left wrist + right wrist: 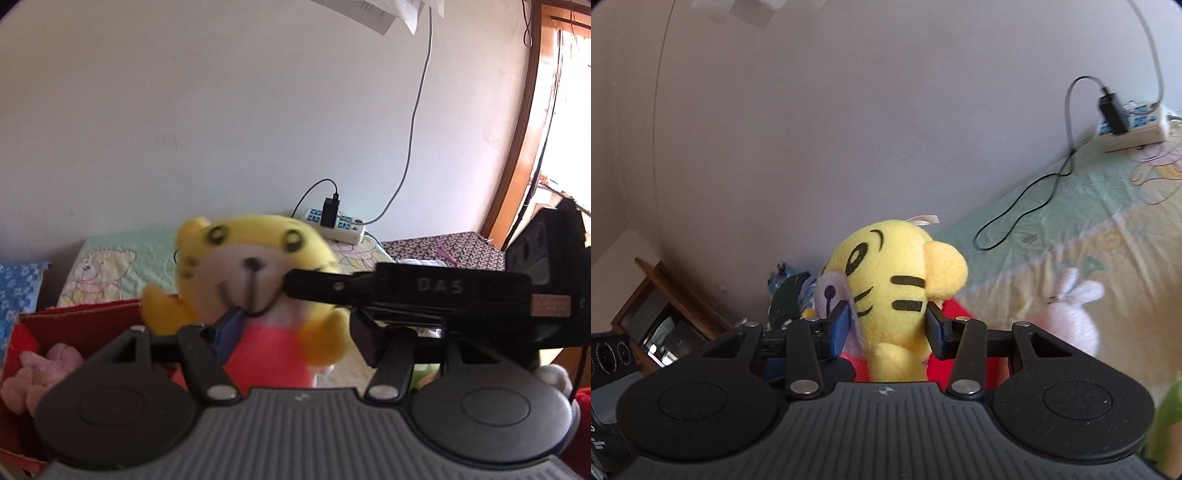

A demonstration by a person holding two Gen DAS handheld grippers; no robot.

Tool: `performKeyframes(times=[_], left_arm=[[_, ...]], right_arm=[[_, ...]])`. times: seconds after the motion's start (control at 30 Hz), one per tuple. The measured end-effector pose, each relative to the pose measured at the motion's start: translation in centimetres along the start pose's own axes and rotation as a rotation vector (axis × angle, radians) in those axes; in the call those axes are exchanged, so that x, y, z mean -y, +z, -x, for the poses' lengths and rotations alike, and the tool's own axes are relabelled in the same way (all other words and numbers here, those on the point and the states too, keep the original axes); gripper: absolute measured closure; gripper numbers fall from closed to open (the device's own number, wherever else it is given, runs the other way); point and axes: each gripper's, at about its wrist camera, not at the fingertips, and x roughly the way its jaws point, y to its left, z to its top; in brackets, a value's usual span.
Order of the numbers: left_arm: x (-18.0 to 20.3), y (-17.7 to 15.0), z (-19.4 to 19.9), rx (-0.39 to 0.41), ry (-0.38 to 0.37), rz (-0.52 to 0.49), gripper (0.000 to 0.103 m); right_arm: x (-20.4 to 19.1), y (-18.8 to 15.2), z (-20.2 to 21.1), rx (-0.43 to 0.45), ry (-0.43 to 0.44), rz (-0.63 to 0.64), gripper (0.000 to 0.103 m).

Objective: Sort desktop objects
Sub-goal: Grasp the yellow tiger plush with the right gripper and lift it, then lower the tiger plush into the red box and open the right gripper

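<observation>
The right gripper is clamped on the head of the yellow tiger plush, one pad at the muzzle and the other just below the ear. In the left wrist view the same plush faces the camera, and the right gripper reaches in from the right to its cheek. The left gripper has its pads apart. They flank the plush's red body, and whether they touch it cannot be told.

Below and to the left of the plush, an open red box holds a pink plush. In the right wrist view a white bunny plush lies to the right on the bedsheet.

The surface is a bed covered in a pale green and yellow sheet printed with a cartoon bear. Farther back, a white power strip rests on the sheet against the wall, with a black charger plugged in and cables running from it. A dark patterned cloth lies at the far right. A wooden door frame stands at the right edge, and a wooden cabinet sits low at the left in the right wrist view.
</observation>
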Motion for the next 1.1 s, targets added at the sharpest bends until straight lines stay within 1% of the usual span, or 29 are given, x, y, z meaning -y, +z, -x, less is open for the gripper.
performKeyframes(times=[0.07, 0.1, 0.13, 0.2, 0.23, 0.3, 0.37, 0.4, 0.43, 0.47, 0.53, 0.57, 0.63, 0.67, 0.7, 0.77, 0.87, 0.93, 1.0, 1.1], left_arm=[[-1.4, -0.6, 0.3, -0.017, 0.025, -0.019, 0.043], [-2.1, -1.1, 0.2, -0.018, 0.041, -0.031, 0.043], [-3.2, -1.7, -0.1, -0.021, 0.049, -0.027, 0.043], [-5.8, -2.7, -1.2, -0.069, 0.062, 0.013, 0.043], [-7.1, -3.1, -1.6, -0.094, 0.062, 0.034, 0.048], [-9.8, -3.9, -1.5, -0.126, 0.051, 0.092, 0.05], [-11.7, -4.4, -1.2, -0.131, 0.032, 0.131, 0.05], [-12.5, -4.6, -1.2, -0.138, 0.022, 0.143, 0.05], [-13.1, -4.7, -1.1, -0.141, 0.008, 0.154, 0.05], [-13.5, -4.8, -1.3, -0.143, -0.008, 0.168, 0.048], [-14.9, -5.2, -1.5, -0.154, -0.036, 0.196, 0.048], [-15.5, -5.1, -2.0, -0.161, -0.049, 0.199, 0.047], [-15.6, -5.0, -3.0, -0.189, -0.068, 0.205, 0.046], [-15.9, -5.2, -3.8, -0.211, -0.08, 0.214, 0.046], [-16.0, -5.3, -4.6, -0.241, -0.103, 0.223, 0.046], [-16.0, -5.4, -6.5, -0.296, -0.122, 0.229, 0.046], [-15.5, -5.3, -8.4, -0.327, -0.164, 0.219, 0.046], [-14.7, -4.9, -9.3, -0.329, -0.175, 0.181, 0.045], [-13.4, -4.4, -9.7, -0.32, -0.177, 0.109, 0.043], [-11.9, -4.8, -10.5, -0.316, -0.17, 0.019, 0.031]], right_arm=[[-2.3, -1.0, -2.7, -0.038, 0.026, 0.054, 0.068], [-3.6, -1.3, -3.9, -0.04, 0.003, 0.099, 0.069], [-4.7, -1.7, -5.1, -0.033, -0.038, 0.151, 0.072], [-5.7, -2.4, -7.9, -0.055, -0.087, 0.212, 0.084], [-5.6, -2.7, -9.3, -0.078, -0.123, 0.22, 0.087], [-5.2, -3.6, -11.3, -0.117, -0.174, 0.236, 0.087], [-5.1, -4.4, -12.1, -0.128, -0.263, 0.272, 0.087], [-5.0, -4.5, -12.0, -0.122, -0.282, 0.277, 0.086], [-4.8, -4.3, -11.7, -0.115, -0.278, 0.261, 0.085], [-4.5, -4.2, -11.2, -0.109, -0.261, 0.22, 0.079], [-4.5, -3.8, -10.3, -0.078, -0.257, 0.151, 0.071], [-4.5, -3.7, -9.8, -0.059, -0.263, 0.134, 0.068], [-4.7, -3.7, -8.8, -0.033, -0.264, 0.111, 0.068], [-4.6, -3.7, -8.6, -0.036, -0.26, 0.098, 0.068], [-4.6, -3.7, -8.4, -0.041, -0.261, 0.086, 0.068], [-4.8, -3.8, -8.2, -0.028, -0.276, 0.074, 0.068], [-4.3, -3.7, -7.3, 0.009, -0.271, 0.035, 0.068], [-3.8, -3.7, -6.6, 0.019, -0.276, 0.002, 0.068], [-3.2, -3.7, -6.0, 0.029, -0.281, -0.028, 0.068], [-2.6, -4.0, -5.3, 0.043, -0.288, -0.061, 0.069]])
